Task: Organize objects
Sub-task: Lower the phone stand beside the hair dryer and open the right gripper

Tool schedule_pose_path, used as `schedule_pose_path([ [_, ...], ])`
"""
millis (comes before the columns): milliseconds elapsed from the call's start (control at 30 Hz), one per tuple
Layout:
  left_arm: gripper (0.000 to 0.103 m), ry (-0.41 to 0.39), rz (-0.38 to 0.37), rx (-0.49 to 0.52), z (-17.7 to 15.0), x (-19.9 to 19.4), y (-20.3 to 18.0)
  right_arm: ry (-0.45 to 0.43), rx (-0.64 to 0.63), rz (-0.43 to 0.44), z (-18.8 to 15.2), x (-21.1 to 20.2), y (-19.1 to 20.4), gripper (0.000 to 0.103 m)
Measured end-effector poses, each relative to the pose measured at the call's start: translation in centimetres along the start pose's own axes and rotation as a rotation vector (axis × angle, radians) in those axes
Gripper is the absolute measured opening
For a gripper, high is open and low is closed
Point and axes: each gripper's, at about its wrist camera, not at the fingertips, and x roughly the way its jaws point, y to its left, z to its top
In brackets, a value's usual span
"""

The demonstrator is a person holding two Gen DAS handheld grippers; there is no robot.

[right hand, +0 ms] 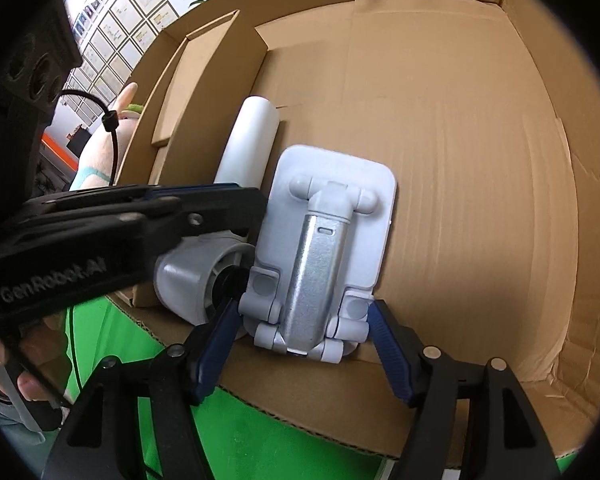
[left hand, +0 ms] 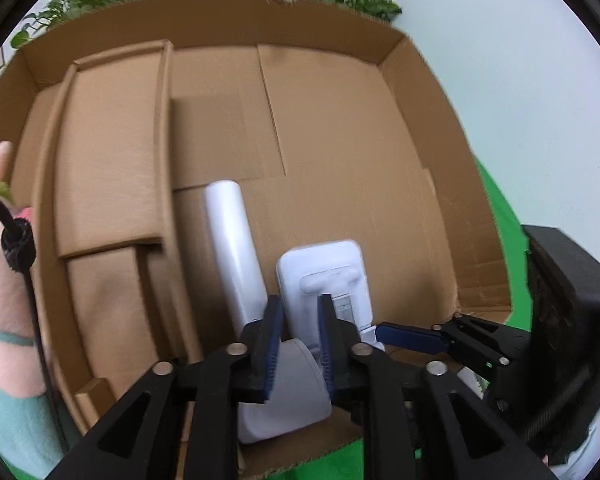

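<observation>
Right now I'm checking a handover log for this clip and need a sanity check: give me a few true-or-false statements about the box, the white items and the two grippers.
1. The white phone stand lies inside the cardboard box. True.
2. The right gripper is clamped shut on the stand. False: its jaws stand open on either side of the stand's hinged end.
3. The left gripper closes on the white handheld device. True.
4. The box sits on a wooden floor. False: a green surface shows under it.
5. The stand's metal arm faces down, hidden. False: it faces up.
</observation>
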Motion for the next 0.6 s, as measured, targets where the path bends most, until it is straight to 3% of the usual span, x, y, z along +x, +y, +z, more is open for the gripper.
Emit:
schedule_pose_path([
  [133,0.028,-0.062,0.014,0.006,-1.0,-2.9,0.5,-0.040,0.038,0.017,-0.4,-1.1,-0.5,0.067],
  [267,0.028,-0.138,0.042,-0.004,-1.9,-5.7,1.4,-0.057,0.070,-0.039,-0.7,-1.2,-1.1,0.067],
  [300,0.028,-0.157,0.051,-0.004,-2.2,-6.4,1.6,-0.052,0.065,-0.052,-0.9,-1.0,-0.9,0.065],
  [367,0.028,-0.177,0.053,-0.005,-2.9,-7.4,1.9,-0.048,0.031,-0.098,-1.3,-0.7,-0.3,0.048],
  [400,0.029,-0.181,0.051,-0.008,-3.2,-7.8,2.1,-0.053,0.028,-0.094,-1.3,-0.6,-0.1,0.045],
  [600,0.029,-0.221,0.098,-0.020,-5.2,-9.2,3.2,-0.072,-0.002,-0.148,-2.0,-0.5,1.5,0.044],
])
